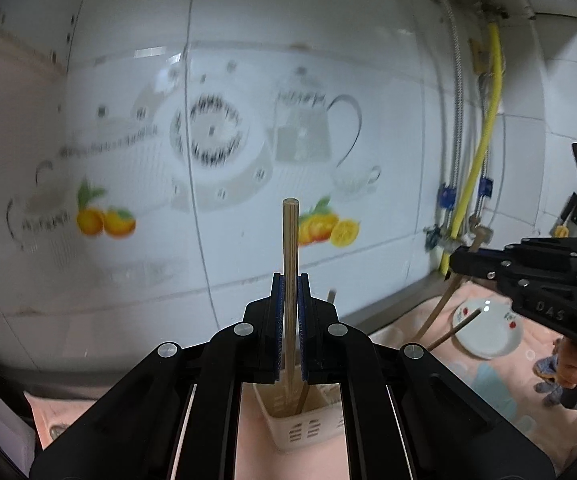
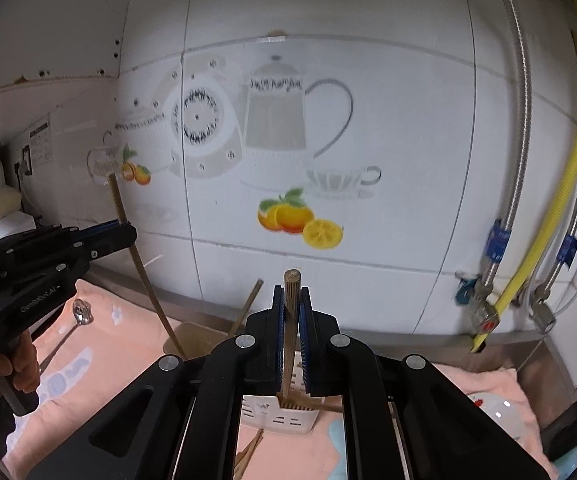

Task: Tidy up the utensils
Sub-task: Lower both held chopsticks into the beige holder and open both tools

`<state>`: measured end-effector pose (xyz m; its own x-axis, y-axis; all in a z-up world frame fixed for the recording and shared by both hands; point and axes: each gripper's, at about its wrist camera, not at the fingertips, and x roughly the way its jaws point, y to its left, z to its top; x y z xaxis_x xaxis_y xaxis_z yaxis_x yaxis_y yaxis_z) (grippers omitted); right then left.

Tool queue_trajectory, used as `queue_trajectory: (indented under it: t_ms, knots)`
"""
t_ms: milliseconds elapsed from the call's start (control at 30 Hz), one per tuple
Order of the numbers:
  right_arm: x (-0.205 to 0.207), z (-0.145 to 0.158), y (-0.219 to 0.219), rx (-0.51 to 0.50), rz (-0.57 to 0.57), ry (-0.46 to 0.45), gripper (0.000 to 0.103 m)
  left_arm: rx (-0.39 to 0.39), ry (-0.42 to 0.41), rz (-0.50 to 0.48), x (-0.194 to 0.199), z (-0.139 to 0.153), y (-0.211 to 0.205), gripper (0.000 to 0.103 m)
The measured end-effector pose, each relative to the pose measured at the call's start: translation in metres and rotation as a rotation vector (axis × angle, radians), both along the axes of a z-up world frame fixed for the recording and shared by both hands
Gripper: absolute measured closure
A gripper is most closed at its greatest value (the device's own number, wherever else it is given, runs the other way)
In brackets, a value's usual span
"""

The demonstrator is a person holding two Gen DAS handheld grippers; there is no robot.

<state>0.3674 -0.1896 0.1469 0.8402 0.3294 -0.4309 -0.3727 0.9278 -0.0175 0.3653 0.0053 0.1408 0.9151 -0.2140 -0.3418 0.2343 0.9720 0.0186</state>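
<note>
Above the bench, over its pink patterned cloth (image 2: 100,360), each hand carried a pair of black tongs pinching one light wooden chopstick upright. The left tongs (image 1: 291,312) were pressed together on the left chopstick (image 1: 290,240), whose lower end hung over the white slotted plastic utensil holder (image 1: 300,432) directly below. The right tongs (image 2: 291,320) gripped the right chopstick (image 2: 291,292) the same way above the same holder (image 2: 280,412).

To do this step well, I judged that each stick should be kept near vertical, its lower tip brought inside the holder's rim before the jaws were let go, and the two hands lowered one at a time so the sticks did not knock each other. A stick released high or tilted could bounce out onto the cloth.

The left wrist view alone showed a white saucer with red fruit print (image 1: 488,328) at the right, with two further thin sticks (image 1: 454,328) slanting near it. The right wrist view alone showed a metal spoon (image 2: 81,314) lying on the cloth at the left, a brown container (image 2: 196,338) behind the holder, and more chopsticks (image 2: 248,452) on the cloth in front of it.
</note>
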Motion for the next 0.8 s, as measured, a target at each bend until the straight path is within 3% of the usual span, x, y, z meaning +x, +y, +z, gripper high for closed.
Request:
queue_trajectory:
  t_ms: [233, 433, 600, 700, 800]
  knots:
    - [0.007, -0.017, 0.0, 0.0, -0.003, 0.05, 0.096, 0.006, 0.069, 0.005, 0.006, -0.021, 0.004, 0.097]
    - [0.004, -0.02, -0.001, -0.01, -0.01, 0.057, 0.096, 0.021, 0.069, 0.008, -0.003, -0.021, 0.005, 0.096]
    - [-0.018, -0.012, -0.007, -0.006, -0.014, 0.028, 0.086, 0.006, 0.064, 0.014, -0.022, -0.016, 0.012, 0.093]
    - [-0.036, -0.013, -0.01, -0.01, -0.005, 0.023, 0.086, 0.01, 0.061, 0.021, -0.039, -0.018, 0.018, 0.084]
    - [-0.057, -0.024, -0.011, -0.017, 0.009, 0.04, 0.086, 0.013, 0.067, 0.026, -0.055, -0.024, 0.023, 0.083]
